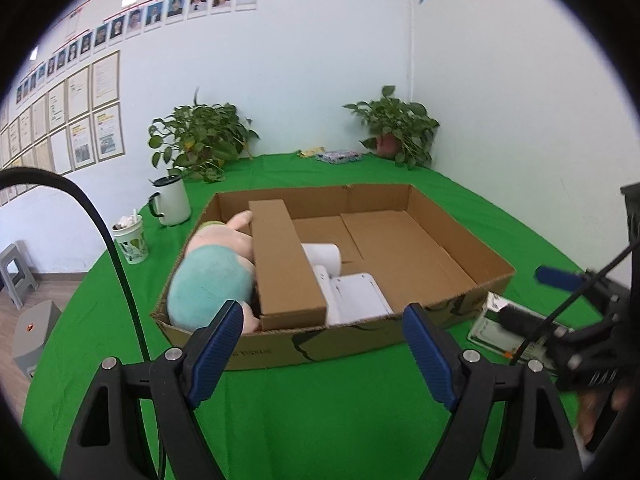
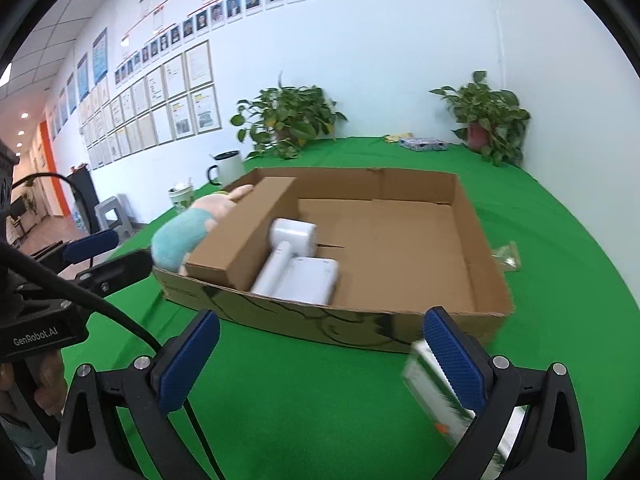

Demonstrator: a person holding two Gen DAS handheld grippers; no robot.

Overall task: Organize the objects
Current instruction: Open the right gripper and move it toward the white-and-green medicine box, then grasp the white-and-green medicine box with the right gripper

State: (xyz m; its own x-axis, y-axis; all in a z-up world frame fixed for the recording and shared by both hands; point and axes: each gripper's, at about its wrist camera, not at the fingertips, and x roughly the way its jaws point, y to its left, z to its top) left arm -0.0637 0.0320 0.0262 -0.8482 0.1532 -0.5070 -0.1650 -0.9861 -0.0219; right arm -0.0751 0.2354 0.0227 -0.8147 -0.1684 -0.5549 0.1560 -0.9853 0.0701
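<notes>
One shallow cardboard tray (image 1: 460, 240) — brown, open-topped, half filled.

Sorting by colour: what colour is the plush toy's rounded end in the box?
Pale teal on the plush toy; clearest in the left wrist view.

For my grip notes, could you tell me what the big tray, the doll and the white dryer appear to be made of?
Tray: brown corrugated cardboard, matte, with folded flaps and creases.
Doll: soft plush fabric, fuzzy teal and pink.
Dryer: probably hard plastic, smooth, white, slightly glossy.
</notes>
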